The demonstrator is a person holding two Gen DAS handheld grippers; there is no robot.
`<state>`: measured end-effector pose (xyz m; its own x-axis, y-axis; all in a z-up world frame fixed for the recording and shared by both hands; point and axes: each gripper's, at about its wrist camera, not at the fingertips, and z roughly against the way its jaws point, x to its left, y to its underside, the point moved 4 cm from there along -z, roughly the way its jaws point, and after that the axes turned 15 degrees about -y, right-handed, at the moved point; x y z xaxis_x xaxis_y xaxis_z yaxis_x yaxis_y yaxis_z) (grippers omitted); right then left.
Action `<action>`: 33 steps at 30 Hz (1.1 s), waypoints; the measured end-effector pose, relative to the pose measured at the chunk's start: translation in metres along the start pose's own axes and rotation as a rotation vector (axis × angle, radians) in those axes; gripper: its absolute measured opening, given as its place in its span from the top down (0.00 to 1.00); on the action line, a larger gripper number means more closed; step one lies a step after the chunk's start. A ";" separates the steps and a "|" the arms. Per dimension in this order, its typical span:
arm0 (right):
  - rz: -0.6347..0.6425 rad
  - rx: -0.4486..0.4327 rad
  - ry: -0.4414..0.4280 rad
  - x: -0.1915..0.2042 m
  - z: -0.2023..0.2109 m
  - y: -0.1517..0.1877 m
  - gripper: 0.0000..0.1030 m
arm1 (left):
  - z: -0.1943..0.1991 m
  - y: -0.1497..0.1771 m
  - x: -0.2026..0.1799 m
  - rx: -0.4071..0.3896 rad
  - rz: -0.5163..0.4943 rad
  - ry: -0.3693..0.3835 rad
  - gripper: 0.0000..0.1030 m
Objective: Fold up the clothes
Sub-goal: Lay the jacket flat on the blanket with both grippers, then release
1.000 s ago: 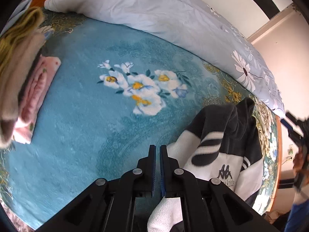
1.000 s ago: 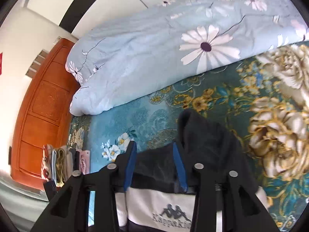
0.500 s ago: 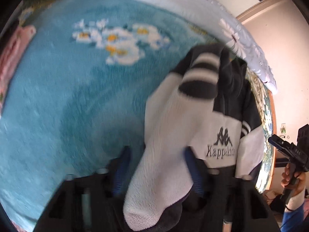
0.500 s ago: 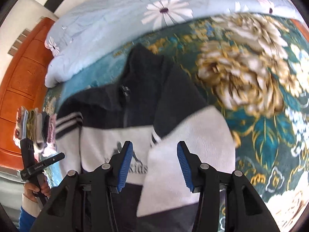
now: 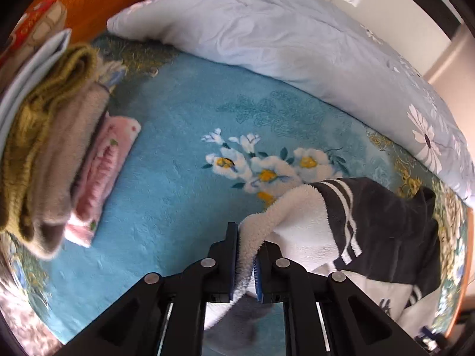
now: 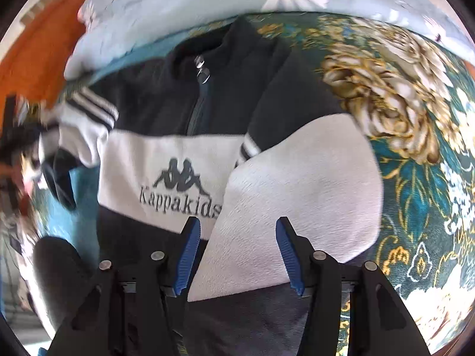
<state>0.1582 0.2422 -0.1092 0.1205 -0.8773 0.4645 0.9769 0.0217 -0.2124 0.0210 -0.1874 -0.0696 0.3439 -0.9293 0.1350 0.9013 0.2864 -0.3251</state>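
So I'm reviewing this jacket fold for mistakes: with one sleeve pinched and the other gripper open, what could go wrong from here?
1. The left gripper pinches only the fluffy white edge of the sleeve; the thick fleece could slip out when pulled.
2. The right gripper hangs open over the other white sleeve, holding nothing, so the jacket may drag sideways and bunch.
3. The stack of folded clothes sits close by; a wide swing could knock it.

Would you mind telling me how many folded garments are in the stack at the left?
4 at least: a pale blue one on top, an olive knit, a beige fleece, and a pink one at the bottom; more may be hidden.
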 end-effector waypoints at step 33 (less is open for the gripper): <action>-0.025 -0.085 0.708 -0.187 0.148 -0.084 0.95 | 0.023 0.134 -0.062 0.117 0.051 0.283 0.45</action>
<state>0.0799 0.4756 -0.0515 -0.0738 -0.9782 -0.1939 0.9572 -0.0149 -0.2890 0.1263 -0.0866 -0.1003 0.3174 -0.9363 -0.1506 0.9146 0.3442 -0.2124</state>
